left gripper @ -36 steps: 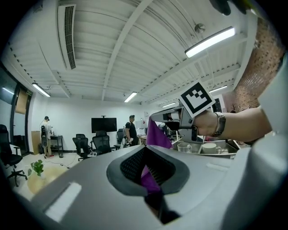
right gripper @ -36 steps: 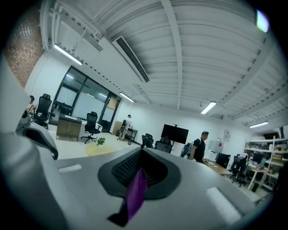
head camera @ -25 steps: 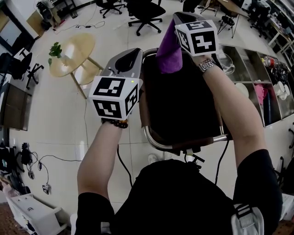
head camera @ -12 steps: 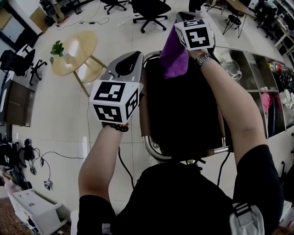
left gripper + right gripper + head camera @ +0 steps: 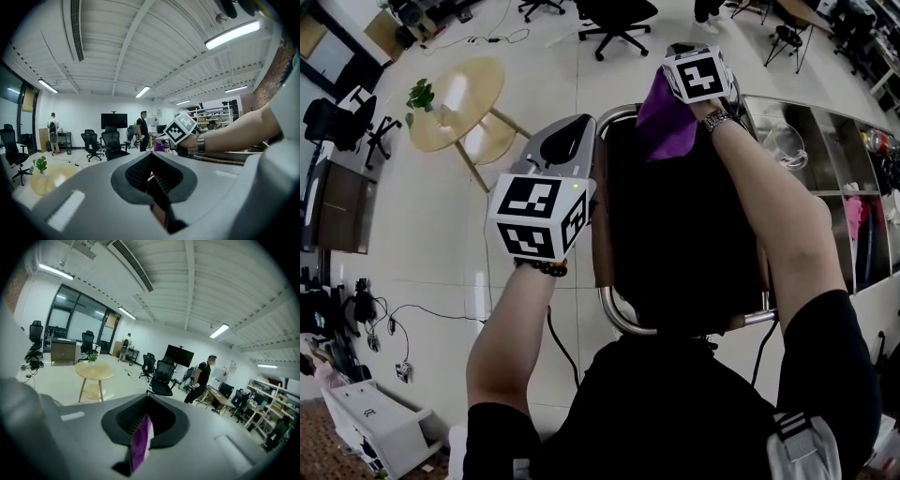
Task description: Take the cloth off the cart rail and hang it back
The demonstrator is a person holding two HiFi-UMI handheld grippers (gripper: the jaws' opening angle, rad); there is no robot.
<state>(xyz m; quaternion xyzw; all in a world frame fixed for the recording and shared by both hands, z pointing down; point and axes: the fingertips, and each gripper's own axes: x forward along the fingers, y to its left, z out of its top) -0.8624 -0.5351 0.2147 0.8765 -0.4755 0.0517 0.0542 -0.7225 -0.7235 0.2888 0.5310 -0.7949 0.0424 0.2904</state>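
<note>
In the head view my right gripper (image 5: 667,77) is shut on a purple cloth (image 5: 664,127). The cloth hangs bunched over the far left corner of the black-topped cart (image 5: 675,225), close to its chrome rail (image 5: 613,315). I cannot tell whether the cloth touches the rail. In the right gripper view a strip of the purple cloth (image 5: 139,446) is pinched between the jaws of that gripper (image 5: 143,426). My left gripper (image 5: 575,124) is held above the cart's left side, shut with nothing in it. In the left gripper view its jaws meet at the tips (image 5: 154,185).
A round wooden table (image 5: 459,112) with a small plant stands on the floor at the left. Office chairs (image 5: 614,14) are beyond the cart. A steel shelf unit (image 5: 825,141) with a glass bowl is at the right. Cables (image 5: 356,309) lie on the floor. A person (image 5: 201,376) stands across the room.
My right gripper has shifted slightly right over the cart's far end with the cloth in it. The left gripper has stayed where it was.
</note>
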